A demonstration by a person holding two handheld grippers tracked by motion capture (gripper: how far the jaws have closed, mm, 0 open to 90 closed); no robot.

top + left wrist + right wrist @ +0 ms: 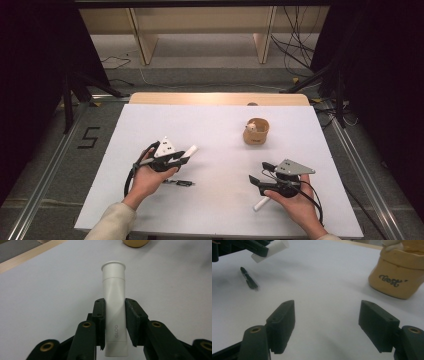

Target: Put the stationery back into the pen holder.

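My left gripper [181,156] is shut on a white glue stick [191,150] and holds it just above the left half of the white table. In the left gripper view the tube [113,297], marked GLOO, is pinched between both pads [100,312] with its wide end pointing away. At the right front of the table my right gripper [260,172] is open, and nothing lies between its jaws [327,322]. A tan pot [256,131] with a small white thing inside stands beyond it. The right gripper view shows the pot [398,277] at upper right.
A black pen [180,183] lies on the table near my left hand, seen also as the pen [249,278] in the right gripper view. A short white stick [261,204] lies partly under my right hand. The table's wooden far edge [215,98] is bare.
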